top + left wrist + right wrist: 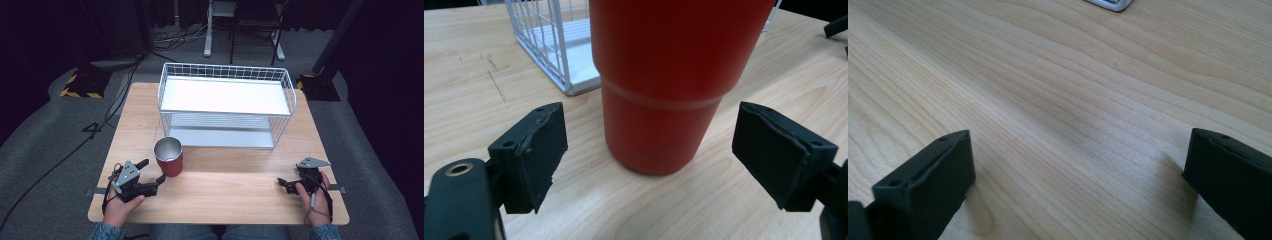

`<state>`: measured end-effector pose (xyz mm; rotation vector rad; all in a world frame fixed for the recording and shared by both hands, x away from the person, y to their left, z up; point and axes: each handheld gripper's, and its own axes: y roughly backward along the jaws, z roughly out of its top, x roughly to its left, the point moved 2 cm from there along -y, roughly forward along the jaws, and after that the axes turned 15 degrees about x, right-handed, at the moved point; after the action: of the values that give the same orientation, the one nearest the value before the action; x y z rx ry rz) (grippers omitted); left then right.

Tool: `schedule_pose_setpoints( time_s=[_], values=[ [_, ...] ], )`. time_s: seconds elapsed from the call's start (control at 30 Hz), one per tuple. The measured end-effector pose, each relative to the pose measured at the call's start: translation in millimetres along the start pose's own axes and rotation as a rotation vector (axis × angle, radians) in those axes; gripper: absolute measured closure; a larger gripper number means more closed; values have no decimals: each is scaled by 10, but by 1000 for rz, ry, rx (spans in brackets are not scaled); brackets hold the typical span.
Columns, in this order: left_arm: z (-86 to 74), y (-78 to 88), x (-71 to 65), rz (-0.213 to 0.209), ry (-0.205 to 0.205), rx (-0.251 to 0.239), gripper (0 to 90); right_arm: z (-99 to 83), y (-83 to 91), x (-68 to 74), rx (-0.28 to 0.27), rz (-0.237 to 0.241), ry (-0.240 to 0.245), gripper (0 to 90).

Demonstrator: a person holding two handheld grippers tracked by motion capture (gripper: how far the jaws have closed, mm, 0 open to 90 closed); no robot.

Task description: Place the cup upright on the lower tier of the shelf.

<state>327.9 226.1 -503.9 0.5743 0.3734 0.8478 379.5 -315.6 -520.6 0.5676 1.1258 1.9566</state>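
A red tumbler with a steel-lined open mouth stands upright on the wooden table, just in front of the white wire basket. My left gripper is open at the table's front left, its jaws spread just short of the tumbler's left side. In the left gripper view the tumbler rises close ahead between the two black pads, untouched. My right gripper is open near the front right edge, pointing left, with bare tabletop between its jaws.
The wire basket holds a white shelf board on top and a lower tray; one corner of it shows at the top of the right gripper view. Dark floor with cables, a chair and stand bases lies beyond the table's far edge.
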Motion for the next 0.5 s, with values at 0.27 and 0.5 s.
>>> schedule_pose_setpoints(
  time_s=[0.27,0.5],
  values=[
    [95,-113,-21,3,11,7,130,0,0,0,0,0,0,3],
    [192,-228,-69,-9,11,41,122,0,0,0,0,0,0,3]
  ],
)
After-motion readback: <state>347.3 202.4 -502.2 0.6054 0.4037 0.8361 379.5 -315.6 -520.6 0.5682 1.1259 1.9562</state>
